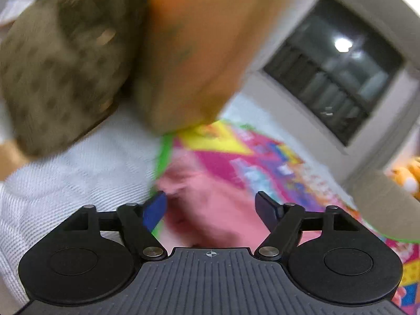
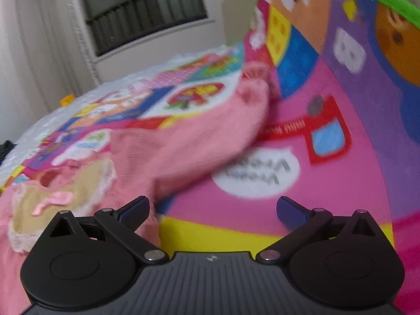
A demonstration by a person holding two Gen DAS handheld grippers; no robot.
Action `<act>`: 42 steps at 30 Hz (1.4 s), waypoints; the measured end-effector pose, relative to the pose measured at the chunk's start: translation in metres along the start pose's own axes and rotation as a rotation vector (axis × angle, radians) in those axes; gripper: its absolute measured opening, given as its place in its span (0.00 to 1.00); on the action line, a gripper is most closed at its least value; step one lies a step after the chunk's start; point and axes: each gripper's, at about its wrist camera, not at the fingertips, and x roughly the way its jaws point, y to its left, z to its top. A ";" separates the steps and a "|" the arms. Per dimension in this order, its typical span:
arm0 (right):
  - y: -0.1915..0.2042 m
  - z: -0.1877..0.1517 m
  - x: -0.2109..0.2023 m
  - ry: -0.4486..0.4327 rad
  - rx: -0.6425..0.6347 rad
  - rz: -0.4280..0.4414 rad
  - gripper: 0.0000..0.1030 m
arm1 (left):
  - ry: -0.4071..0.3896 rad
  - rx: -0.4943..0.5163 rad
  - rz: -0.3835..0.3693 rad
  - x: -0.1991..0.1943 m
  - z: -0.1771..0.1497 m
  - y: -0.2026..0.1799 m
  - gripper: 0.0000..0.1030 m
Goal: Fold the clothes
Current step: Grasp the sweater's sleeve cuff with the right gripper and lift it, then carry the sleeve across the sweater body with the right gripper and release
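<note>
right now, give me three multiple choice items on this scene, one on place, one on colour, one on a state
1. Where does the pink garment lie?
A. on the colourful play mat
B. on a wooden chair
C. in a basket

2. What colour is the mat's edge trim?
A. black
B. green
C. white

3. How does the right claw stand?
A. shut on the garment
B. open, holding nothing
C. out of view

Answers:
1. A, the garment is spread across the mat's printed panels.
2. B, a bright green band runs along the border.
3. B, its fingers stand wide apart with only mat between them.
</note>
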 end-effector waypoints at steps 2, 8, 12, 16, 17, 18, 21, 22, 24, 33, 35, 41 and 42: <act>0.000 0.015 -0.005 -0.086 -0.033 -0.048 1.00 | -0.009 0.091 -0.106 -0.007 0.000 -0.027 0.86; -0.011 0.072 0.045 -0.136 -0.044 -0.188 0.77 | 0.139 0.254 -0.450 0.014 -0.032 -0.102 0.93; -0.016 0.096 0.100 -0.057 -0.019 -0.249 0.75 | 0.248 0.301 -0.528 0.036 -0.067 -0.120 0.93; -0.019 0.111 0.114 -0.023 -0.022 -0.232 0.14 | 0.307 0.299 -0.533 0.055 -0.088 -0.114 0.95; -0.017 0.115 0.101 -0.055 -0.041 -0.220 0.13 | 0.322 0.299 -0.534 0.060 -0.093 -0.112 0.95; -0.015 0.119 0.089 -0.086 -0.061 -0.208 0.13 | 0.336 0.290 -0.538 0.066 -0.097 -0.110 0.95; -0.010 0.130 0.052 -0.171 -0.120 -0.186 0.12 | 0.358 0.162 -0.580 0.083 -0.090 -0.093 0.96; -0.011 0.133 0.040 -0.185 -0.140 -0.208 0.12 | 0.360 0.136 -0.588 0.086 -0.089 -0.089 0.96; -0.010 0.136 0.023 -0.184 -0.179 -0.233 0.13 | 0.350 0.134 -0.597 0.085 -0.088 -0.088 0.96; 0.088 0.137 -0.014 -0.267 -0.337 -0.063 0.13 | 0.332 0.091 -0.626 0.080 -0.084 -0.082 0.97; 0.120 0.136 -0.015 -0.259 -0.372 0.011 0.13 | 0.326 0.085 -0.628 0.078 -0.084 -0.081 0.97; 0.215 0.097 0.014 -0.103 -0.468 0.216 0.13 | 0.317 0.059 -0.647 0.078 -0.083 -0.077 0.98; 0.228 0.089 0.018 -0.084 -0.486 0.231 0.13 | 0.316 0.059 -0.648 0.078 -0.084 -0.077 0.98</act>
